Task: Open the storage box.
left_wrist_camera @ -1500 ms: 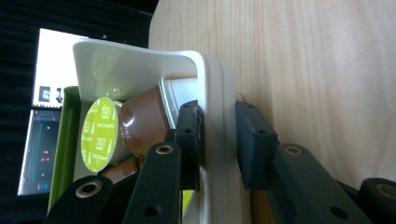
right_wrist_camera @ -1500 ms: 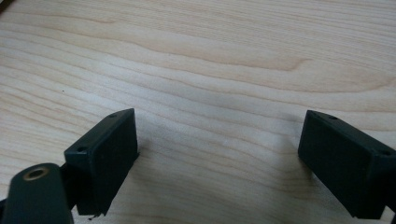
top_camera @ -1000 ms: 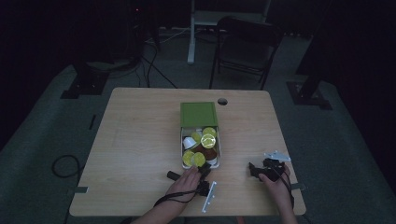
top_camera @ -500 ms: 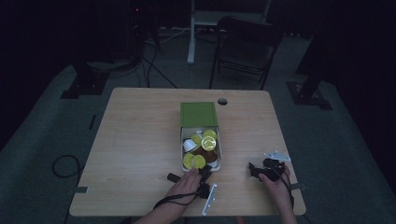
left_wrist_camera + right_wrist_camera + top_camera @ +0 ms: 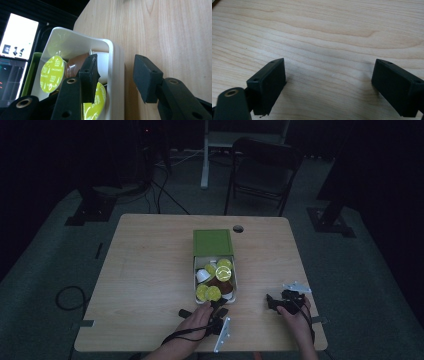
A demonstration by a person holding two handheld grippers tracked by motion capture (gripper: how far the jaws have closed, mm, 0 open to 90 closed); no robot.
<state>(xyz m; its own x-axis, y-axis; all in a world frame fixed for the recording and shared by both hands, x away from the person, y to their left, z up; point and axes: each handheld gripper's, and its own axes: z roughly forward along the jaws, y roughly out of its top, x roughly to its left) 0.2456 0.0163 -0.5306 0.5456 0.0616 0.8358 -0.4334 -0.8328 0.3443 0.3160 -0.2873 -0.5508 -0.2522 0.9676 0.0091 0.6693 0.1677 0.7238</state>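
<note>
A white box (image 5: pixel 236 281) of coffee capsules sits mid-table, its green lid (image 5: pixel 212 242) lying against its far end. Yellow-green capsules (image 5: pixel 223 272), a brown one (image 5: pixel 220 284) and a white one (image 5: pixel 202 275) fill it. My left gripper (image 5: pixel 218 309) is at the box's near end, open. In the left gripper view the left gripper (image 5: pixel 116 72) straddles the box wall (image 5: pixel 113 50): one jaw inside beside a yellow-green capsule (image 5: pixel 52 73) and a brown capsule (image 5: pixel 75 67), the other outside over the wood. My right gripper (image 5: pixel 272 302) rests open on bare table, and in its own view the right gripper (image 5: pixel 329 72) holds nothing.
The wooden table (image 5: pixel 150 270) has a cable hole (image 5: pixel 238 228) behind the lid. A folding chair (image 5: pixel 262 170) stands beyond the far edge, and cables lie on the dark floor at the left. A lit screen (image 5: pixel 18 37) stands past the table's edge in the left gripper view.
My left hand has crept forward, bringing the gripper up to the near end of the box. The right gripper has stayed where it was.
</note>
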